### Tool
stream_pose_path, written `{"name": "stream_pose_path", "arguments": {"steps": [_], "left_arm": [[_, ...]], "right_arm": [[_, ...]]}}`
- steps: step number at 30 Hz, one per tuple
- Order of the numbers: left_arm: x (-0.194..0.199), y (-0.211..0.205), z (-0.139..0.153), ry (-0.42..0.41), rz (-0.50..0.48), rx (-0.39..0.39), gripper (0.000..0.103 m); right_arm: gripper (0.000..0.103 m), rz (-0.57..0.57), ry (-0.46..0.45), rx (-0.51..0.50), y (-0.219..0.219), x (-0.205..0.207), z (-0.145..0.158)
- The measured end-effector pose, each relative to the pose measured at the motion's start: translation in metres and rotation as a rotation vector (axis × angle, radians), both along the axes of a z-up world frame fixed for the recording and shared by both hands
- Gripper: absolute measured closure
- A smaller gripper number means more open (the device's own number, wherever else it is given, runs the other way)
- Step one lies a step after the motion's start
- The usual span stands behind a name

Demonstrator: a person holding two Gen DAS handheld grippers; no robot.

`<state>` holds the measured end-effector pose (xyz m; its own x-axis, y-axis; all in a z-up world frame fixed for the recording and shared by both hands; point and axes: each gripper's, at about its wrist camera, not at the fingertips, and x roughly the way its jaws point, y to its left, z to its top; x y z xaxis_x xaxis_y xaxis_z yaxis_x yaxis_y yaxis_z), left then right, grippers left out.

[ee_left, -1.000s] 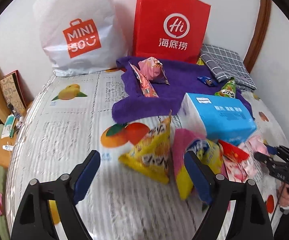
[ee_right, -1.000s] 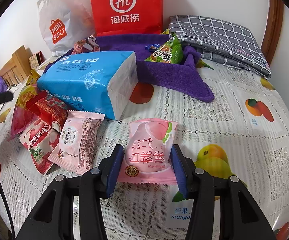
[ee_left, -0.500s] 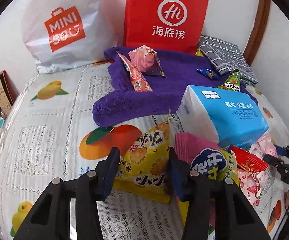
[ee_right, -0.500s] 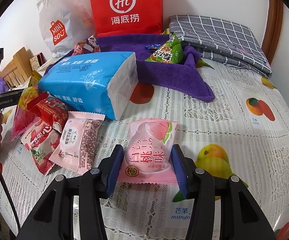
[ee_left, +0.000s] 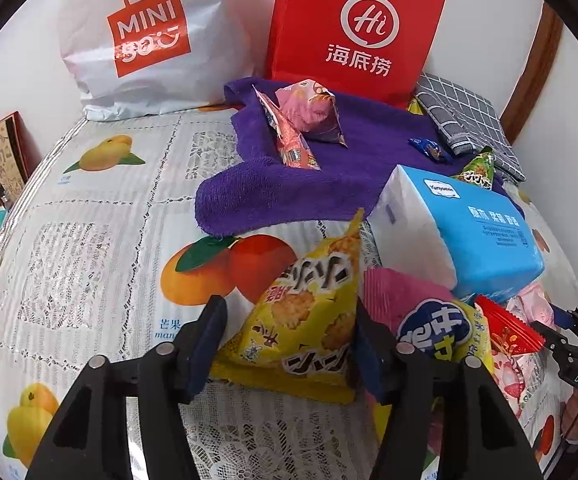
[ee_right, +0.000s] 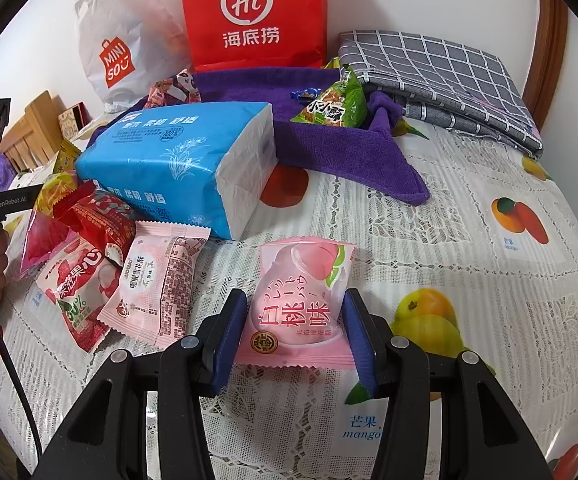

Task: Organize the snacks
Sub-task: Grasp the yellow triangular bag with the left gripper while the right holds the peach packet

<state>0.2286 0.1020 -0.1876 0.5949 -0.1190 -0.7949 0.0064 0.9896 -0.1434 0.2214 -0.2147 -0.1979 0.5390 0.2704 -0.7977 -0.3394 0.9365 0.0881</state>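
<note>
Yellow snack bag [ee_left: 309, 312] tip-up, clamped by left gripper [ee_left: 287, 344] | right gripper [ee_right: 295, 334] clenches pink peach pack [ee_right: 303, 300], lengthwise | blue tissue pack [ee_right: 181, 164] beside both

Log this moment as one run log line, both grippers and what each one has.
left gripper: around yellow snack bag, grip unclear | right gripper: shut on pink peach snack packet | both on fruit-print tablecloth

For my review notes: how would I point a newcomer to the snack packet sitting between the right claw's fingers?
Start at the big blue tissue pack in the middle of the fruit-print tablecloth. Nearer the camera, slightly right of it, lies a pale pink packet between the right claw's fingers. Unlike the pink and red packets at left, it lies alone and shows a peach picture.
</note>
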Motion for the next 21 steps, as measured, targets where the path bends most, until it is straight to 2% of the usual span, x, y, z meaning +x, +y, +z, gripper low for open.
{"name": "stream_pose_path", "arguments": {"steps": [12,16,21], "left_arm": [[0.0012,-0.0001,-0.0003,0.0,0.001,0.007,0.042],[-0.0004,-0.0007,0.0014,-0.008,-0.012,-0.007,0.057],[-0.0027,-0.0008,0.0044,-0.025,-0.011,-0.004,0.059]], "right_arm": [[0.053,0.002,-0.002,-0.004,-0.0006,0.0004,-0.0002],[0.053,0.002,-0.002,-0.002,-0.0009,0.0003,-0.0004],[0.054,0.002,-0.002,-0.001,-0.001,0.0004,-0.0007]]}}
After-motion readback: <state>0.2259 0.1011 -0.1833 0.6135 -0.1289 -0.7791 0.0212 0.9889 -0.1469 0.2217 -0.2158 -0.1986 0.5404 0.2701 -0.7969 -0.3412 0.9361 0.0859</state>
